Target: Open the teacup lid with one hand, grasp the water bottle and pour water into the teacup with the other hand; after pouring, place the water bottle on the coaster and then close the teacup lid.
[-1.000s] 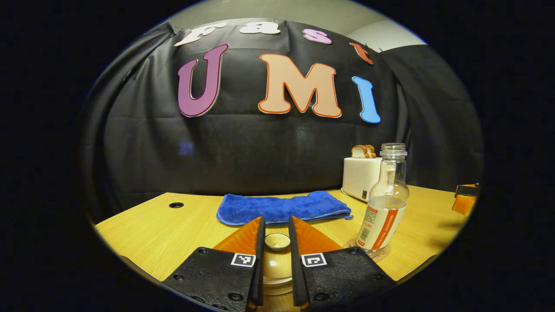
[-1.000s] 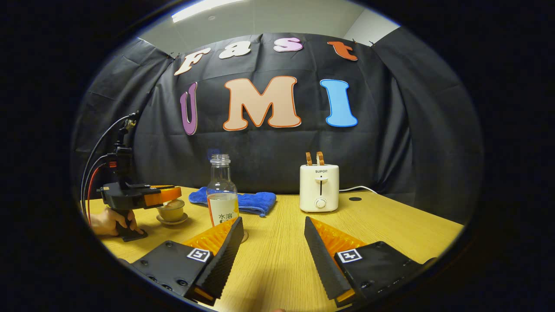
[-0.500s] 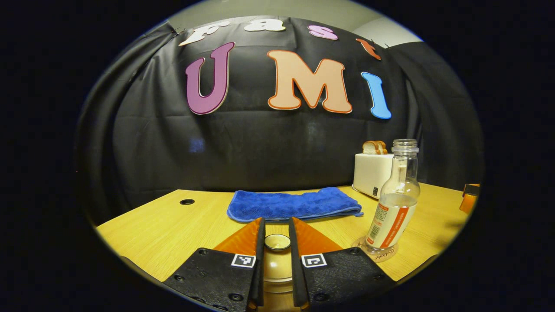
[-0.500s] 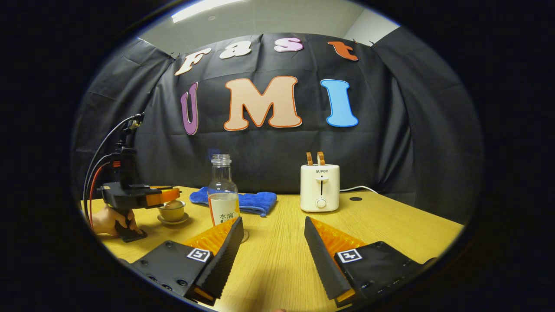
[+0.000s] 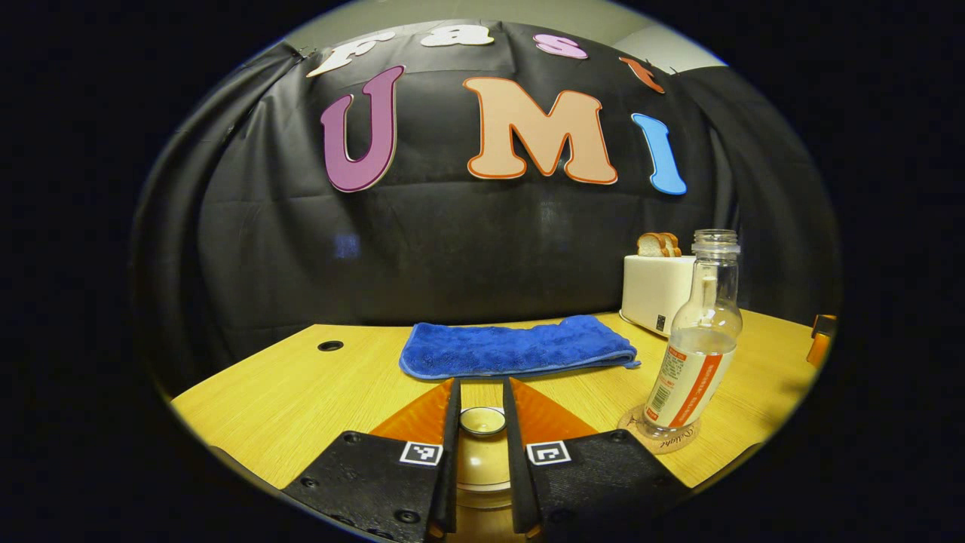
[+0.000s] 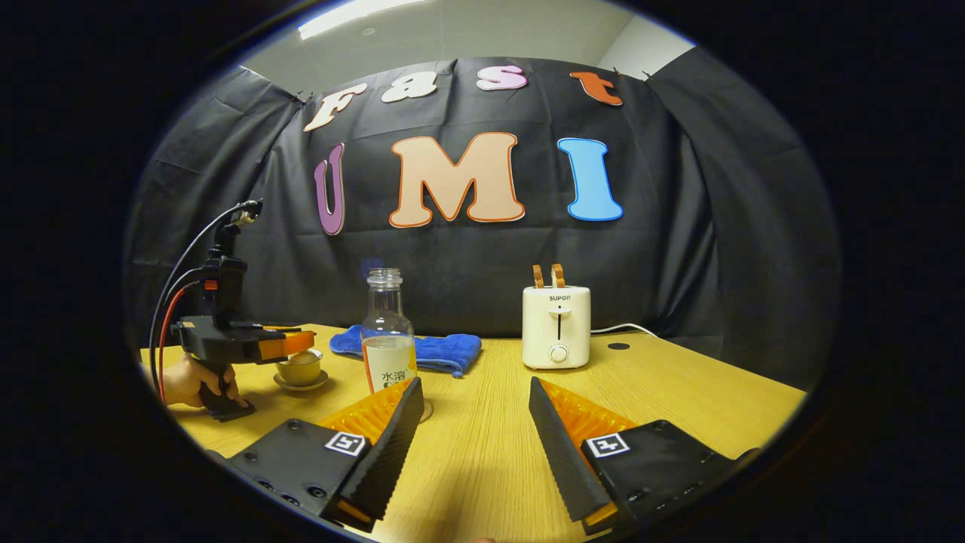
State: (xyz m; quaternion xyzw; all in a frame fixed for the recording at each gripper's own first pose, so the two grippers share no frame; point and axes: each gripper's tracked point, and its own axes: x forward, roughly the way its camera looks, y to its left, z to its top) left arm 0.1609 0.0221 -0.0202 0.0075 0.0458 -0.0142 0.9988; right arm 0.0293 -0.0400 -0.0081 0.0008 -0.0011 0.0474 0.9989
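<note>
My left gripper (image 5: 481,392) is shut on the knob of the pale teacup lid (image 5: 482,421), whose dome shows between the fingers. In the right gripper view that same left gripper (image 6: 295,344) hovers over the small teacup (image 6: 300,369) on its saucer (image 6: 300,385), held by a hand (image 6: 188,381); I cannot tell if the lid still touches the cup. The uncapped water bottle (image 5: 697,354) (image 6: 387,339), partly full, stands upright on a round coaster (image 5: 667,440). My right gripper (image 6: 473,388) is open and empty, low over the table, just right of the bottle.
A blue towel (image 5: 516,351) (image 6: 437,349) lies behind the cup. A white toaster (image 5: 656,290) (image 6: 556,326) with bread slices stands at the back. The wooden table (image 6: 678,385) has cable holes (image 5: 329,345) (image 6: 617,346).
The left gripper has shifted with the lid knob in its grip: the bottle and toaster slid rightward in its view. The right gripper has stayed still and open.
</note>
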